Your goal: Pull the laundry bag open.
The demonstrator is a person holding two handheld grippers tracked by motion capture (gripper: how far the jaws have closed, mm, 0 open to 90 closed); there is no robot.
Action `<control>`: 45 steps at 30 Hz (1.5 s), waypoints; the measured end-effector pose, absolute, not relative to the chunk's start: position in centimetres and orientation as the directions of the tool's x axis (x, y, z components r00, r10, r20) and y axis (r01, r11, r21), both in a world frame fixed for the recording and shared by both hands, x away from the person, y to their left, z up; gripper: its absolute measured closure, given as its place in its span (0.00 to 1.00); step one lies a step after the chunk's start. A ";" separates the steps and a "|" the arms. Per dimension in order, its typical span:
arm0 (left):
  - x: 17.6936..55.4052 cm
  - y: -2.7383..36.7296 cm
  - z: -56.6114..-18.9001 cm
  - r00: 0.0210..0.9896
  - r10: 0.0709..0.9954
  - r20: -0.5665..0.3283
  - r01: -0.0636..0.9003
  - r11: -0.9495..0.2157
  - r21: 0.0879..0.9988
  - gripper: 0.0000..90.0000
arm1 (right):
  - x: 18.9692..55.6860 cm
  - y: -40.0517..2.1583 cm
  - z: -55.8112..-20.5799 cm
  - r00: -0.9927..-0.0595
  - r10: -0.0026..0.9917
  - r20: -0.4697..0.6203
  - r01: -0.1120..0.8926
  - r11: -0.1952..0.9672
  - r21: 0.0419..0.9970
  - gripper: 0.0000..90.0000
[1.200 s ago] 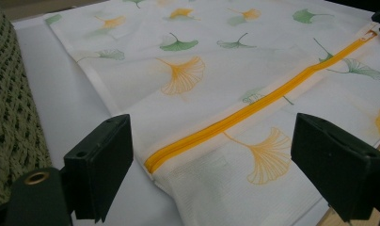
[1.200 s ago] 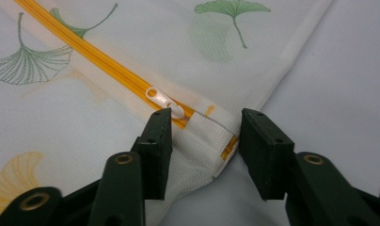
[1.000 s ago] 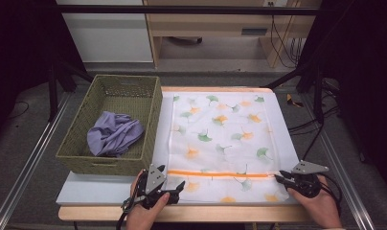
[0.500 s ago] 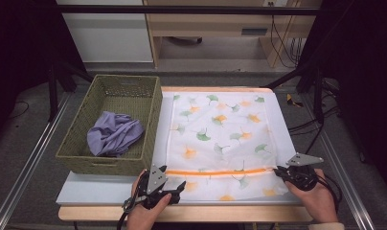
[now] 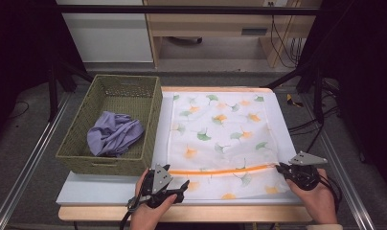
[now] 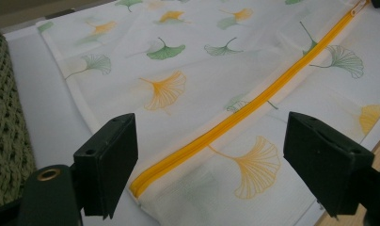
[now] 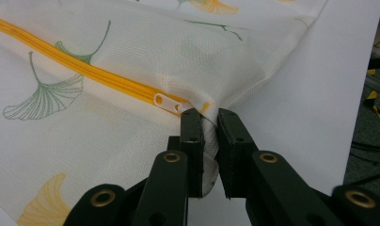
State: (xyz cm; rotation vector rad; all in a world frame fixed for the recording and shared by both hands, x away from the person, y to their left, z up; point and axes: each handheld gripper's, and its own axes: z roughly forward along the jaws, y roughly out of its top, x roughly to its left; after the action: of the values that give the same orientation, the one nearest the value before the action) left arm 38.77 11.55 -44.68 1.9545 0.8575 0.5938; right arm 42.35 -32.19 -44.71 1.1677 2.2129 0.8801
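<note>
A white mesh bag (image 5: 222, 139) printed with green and orange leaves is lying flat on the worktop (image 5: 105, 191), just beside the right wall of a green woven basket (image 5: 112, 127). An orange zipper (image 5: 220, 171) is running across the bag near its front edge, and the white pull tab (image 7: 167, 102) is sitting at the zipper's right end. The right gripper (image 5: 282, 168) is resting at that right end of the zipper, its jaws standing almost together and having just been closing; in the right gripper view (image 7: 209, 120) they are pinching a fold of the bag's cloth right beside the pull tab, and the cloth is puckering toward the grip. The left gripper (image 5: 179, 184) is hovering at the bag's front left corner; in the left gripper view (image 6: 209, 155) its jaws are standing wide apart with the left end of the zipper lying between them, untouched, and nothing is being held. A crumpled purple cloth (image 5: 114, 134) is lying inside the basket.
</note>
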 end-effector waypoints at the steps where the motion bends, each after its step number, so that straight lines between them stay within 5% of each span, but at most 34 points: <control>1: 38.9 11.5 -44.6 0.647 0.759 0.077 0.329 -0.368 0.869 0.20 | 42.3 -32.1 -44.6 -0.515 0.848 -0.123 0.533 0.430 0.729 0.91; 27: 41.5 4.9 -42.8 0.758 0.650 0.050 0.273 -0.386 0.881 0.21 | 41.8 -30.9 -42.7 -0.518 0.841 -0.160 0.456 0.429 0.780 0.91; 31: 42.1 3.5 -42.4 0.781 0.624 -0.029 0.276 -0.303 0.912 0.21 | 42.1 -30.6 -42.4 -0.523 0.831 -0.191 0.442 0.455 0.773 0.91; 38: 42.3 0.5 -42.4 0.804 0.593 0.033 0.219 -0.348 0.912 0.26 | 42.4 -30.7 -42.1 -0.528 0.826 -0.197 0.433 0.462 0.774 0.91; 45: 42.8 -1.0 -42.8 0.808 0.589 -0.004 0.225 -0.302 0.926 0.35 | 42.3 -30.1 -41.4 -0.528 0.820 -0.220 0.417 0.476 0.774 0.91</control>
State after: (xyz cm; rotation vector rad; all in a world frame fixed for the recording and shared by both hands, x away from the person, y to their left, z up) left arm 42.79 -0.97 -42.80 1.8810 0.6159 0.4087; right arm 42.29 -30.15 -41.45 1.0196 2.1413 0.9002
